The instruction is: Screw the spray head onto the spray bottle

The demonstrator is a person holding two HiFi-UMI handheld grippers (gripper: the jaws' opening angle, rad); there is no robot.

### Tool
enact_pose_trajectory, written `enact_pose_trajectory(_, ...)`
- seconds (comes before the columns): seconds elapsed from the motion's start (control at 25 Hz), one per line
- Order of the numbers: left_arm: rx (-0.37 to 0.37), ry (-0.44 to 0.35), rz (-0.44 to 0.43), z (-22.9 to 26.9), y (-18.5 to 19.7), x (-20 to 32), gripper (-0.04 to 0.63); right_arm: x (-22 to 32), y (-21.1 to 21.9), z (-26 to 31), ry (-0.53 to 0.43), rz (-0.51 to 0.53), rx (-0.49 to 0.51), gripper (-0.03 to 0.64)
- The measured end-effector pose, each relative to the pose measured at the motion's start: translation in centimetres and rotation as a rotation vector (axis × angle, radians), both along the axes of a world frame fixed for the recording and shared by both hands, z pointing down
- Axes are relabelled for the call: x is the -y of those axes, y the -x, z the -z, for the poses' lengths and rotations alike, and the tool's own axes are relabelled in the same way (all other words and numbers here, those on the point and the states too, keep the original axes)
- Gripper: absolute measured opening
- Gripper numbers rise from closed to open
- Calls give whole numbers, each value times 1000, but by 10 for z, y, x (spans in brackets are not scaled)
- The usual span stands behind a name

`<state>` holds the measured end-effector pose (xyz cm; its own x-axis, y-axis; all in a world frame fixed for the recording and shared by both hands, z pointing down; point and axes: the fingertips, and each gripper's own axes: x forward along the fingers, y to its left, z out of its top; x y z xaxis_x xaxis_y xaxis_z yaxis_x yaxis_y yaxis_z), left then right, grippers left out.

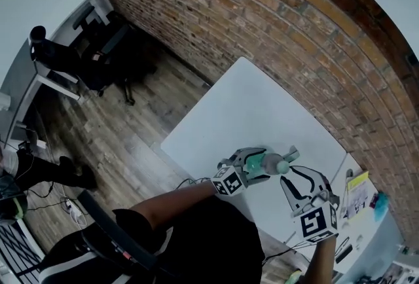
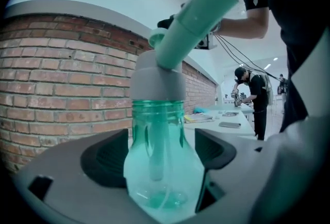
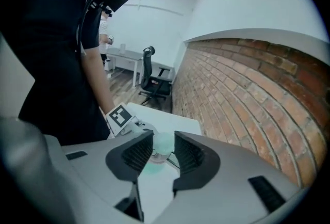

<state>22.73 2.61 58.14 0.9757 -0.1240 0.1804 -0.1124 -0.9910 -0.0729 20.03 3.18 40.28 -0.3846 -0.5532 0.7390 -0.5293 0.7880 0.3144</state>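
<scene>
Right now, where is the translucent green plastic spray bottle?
Left gripper view: the translucent green plastic spray bottle is clamped in the jaws of the left gripper. Head view: over the white table, left of the right gripper.

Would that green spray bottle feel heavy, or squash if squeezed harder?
Probably light: the see-through spray bottle looks nearly empty. Its clear plastic wall may flex under a hard squeeze. The bulky spray head could make it top-heavy, apt to tip.

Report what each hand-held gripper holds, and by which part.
Left hand-held gripper: spray bottle, gripped by its body, below the neck. Right hand-held gripper: nothing, jaws apart.
</scene>
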Motion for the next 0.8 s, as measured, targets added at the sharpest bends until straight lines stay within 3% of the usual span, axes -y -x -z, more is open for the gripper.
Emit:
enact_pose_trajectory(0.04, 5, -10, -14, 0, -2, 0, 387, 0, 3, -5, 31, 34, -23, 131)
enact_pose_trajectory(0.24, -4, -8, -27, -2, -3, 0, 387, -1, 14, -24, 126, 163, -115, 178)
enact_pose_trajectory(0.68, -19, -14, -17, -1, -2, 1, 387, 15, 12, -34, 199, 329, -298, 242)
enact_pose_trajectory(0.8, -18, -10, -22, -1, -2, 0, 387, 13, 17, -34, 215, 361, -291, 244)
